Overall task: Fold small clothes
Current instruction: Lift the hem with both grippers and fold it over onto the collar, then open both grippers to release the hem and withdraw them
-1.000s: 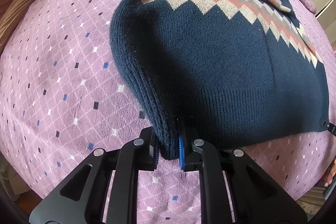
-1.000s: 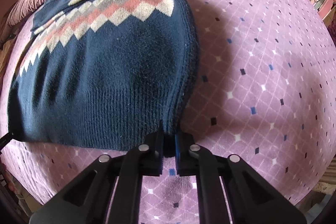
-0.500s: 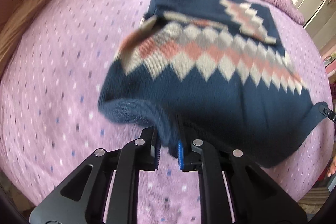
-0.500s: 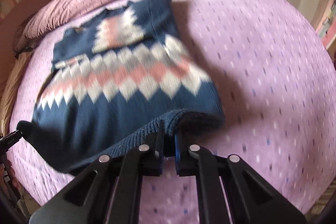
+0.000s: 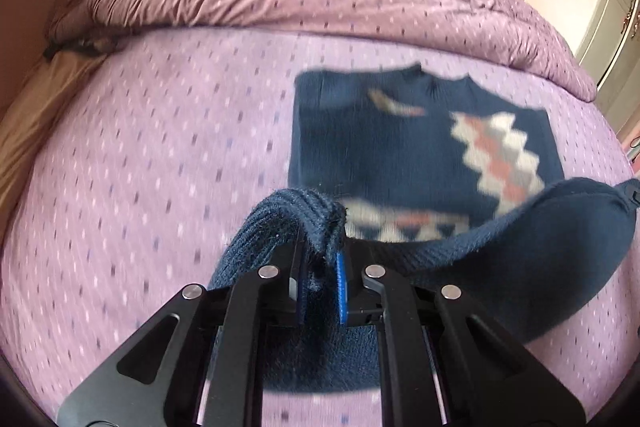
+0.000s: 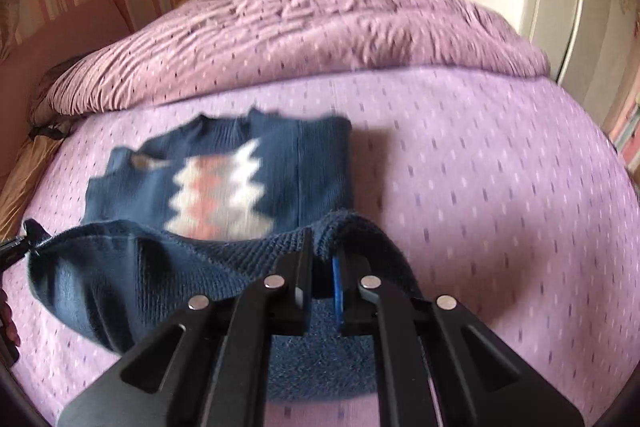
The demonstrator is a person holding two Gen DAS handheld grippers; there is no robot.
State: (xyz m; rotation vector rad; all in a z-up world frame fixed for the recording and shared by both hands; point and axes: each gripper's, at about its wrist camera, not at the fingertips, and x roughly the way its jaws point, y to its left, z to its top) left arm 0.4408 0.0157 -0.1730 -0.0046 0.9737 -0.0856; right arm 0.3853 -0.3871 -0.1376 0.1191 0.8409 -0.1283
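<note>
Left gripper (image 5: 320, 267): fingers clamped on the left hem corner of the navy sweater (image 5: 380, 151). Right gripper (image 6: 322, 269): fingers clamped on the right hem corner. The hem hangs lifted between them; the sweater's far part lies on the purple bedspread (image 5: 160, 147).

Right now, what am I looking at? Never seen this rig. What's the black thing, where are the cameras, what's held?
No robot: a person carries a two-finger gripper in each hand, each with a fisheye camera looking along its fingers. The black frame low in each picture is that gripper: left gripper, right gripper. A navy sweater with a diamond pattern lies on a purple bedspread. Both sets of jaws are shut on the sweater's ribbed hem, lifted above the part lying flat.
</note>
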